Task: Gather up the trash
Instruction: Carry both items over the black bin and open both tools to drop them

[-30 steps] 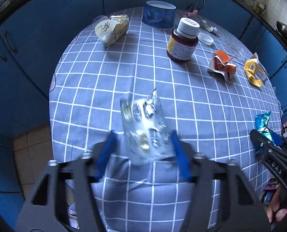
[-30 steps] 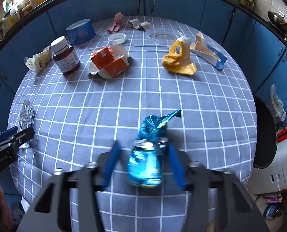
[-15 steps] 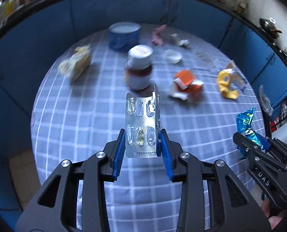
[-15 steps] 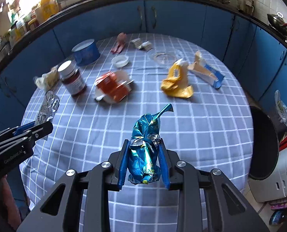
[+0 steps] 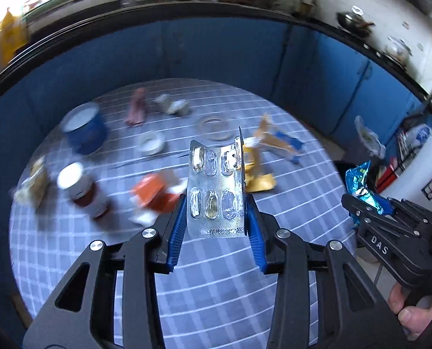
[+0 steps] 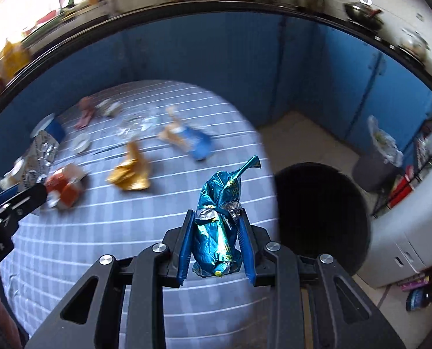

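L claw (image 5: 216,218) — blister pack (image 5: 213,192)

Between the blue pads of the left gripper (image 5: 216,218) stands a silver blister pack (image 5: 214,189) with clear and amber capsules, between those of the right gripper (image 6: 217,244) a shiny teal wrapper (image 6: 220,218), and beyond both lies a grey-blue tablecloth (image 5: 216,290) with white checks.

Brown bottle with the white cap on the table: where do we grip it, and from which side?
Grip the brown bottle across its round body, just below the white cap, coming in from the near side over bare table. It looks upright, though blurred. The orange carton sits close on its right, so keep the fingers front and back, probably.
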The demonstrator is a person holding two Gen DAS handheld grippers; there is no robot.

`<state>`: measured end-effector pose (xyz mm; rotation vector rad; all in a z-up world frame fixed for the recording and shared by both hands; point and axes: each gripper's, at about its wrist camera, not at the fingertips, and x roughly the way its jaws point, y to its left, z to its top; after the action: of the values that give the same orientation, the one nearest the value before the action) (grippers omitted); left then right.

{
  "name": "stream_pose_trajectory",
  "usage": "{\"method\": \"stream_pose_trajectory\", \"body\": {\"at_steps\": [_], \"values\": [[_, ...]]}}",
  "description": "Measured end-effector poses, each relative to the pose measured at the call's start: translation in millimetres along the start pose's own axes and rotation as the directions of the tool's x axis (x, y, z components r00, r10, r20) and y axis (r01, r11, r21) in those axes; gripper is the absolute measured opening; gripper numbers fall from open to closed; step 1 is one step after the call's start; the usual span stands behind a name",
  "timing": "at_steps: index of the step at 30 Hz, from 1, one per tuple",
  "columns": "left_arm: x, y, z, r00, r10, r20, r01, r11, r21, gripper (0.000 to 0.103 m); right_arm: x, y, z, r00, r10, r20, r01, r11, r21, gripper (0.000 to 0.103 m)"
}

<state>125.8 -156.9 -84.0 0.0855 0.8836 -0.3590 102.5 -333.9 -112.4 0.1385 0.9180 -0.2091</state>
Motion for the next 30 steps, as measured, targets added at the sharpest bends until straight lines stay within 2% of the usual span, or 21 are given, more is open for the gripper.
{"method": "stream_pose_trajectory", "body": {"at_steps": [9, 18, 19, 21, 22, 24, 30], "values": [[30.9, -66.1, 25.2, 0.997, -0.069, -0.014, 0.07, 0.994, 0.087, 0.039, 13.8, -74.4, 13.5, 0.996, -0.083, 0.006, 0.082, 0.991, 0.101, 0.029], [46.1, -116.5, 44.6, 0.995, -0.104, -0.007, 0.104, 0.984, 0.145, 0.039, 23.5, -118.5, 22.5, 0.991, -0.133, 0.019, 0.128, 0.979, 0.161, 0.031], [48.2, -120.9, 45.8, 0.994, -0.106, -0.01, 0.106, 0.983, 0.149, 0.039, 26.0, -122.1, 23.7, 0.991, -0.13, 0.013, 0.126, 0.978, 0.169, 0.036], [51.3, -129.2, 47.2, 0.994, -0.107, -0.014, 0.108, 0.981, 0.162, 0.039, 30.5, -131.5, 23.6, 0.99, -0.138, -0.003, 0.136, 0.972, 0.192, 0.061], [53.1, -133.8, 48.0, 0.994, -0.109, -0.017, 0.11, 0.98, 0.168, 0.039, 30.0, -135.0, 23.7, 0.991, -0.137, 0.006, 0.133, 0.97, 0.203, 0.077], [57.0, -146.0, 49.8, 0.992, -0.121, -0.025, 0.124, 0.976, 0.18, 0.039, 26.2, -141.5, 22.0, 0.986, -0.167, 0.028, 0.157, 0.964, 0.213, 0.078], [66.7, -187.2, 54.8, 0.986, -0.163, -0.045, 0.169, 0.956, 0.238, 0.041, 24.5, -161.0, 16.5, 0.972, -0.233, 0.01, 0.224, 0.947, 0.229, 0.078]]}}
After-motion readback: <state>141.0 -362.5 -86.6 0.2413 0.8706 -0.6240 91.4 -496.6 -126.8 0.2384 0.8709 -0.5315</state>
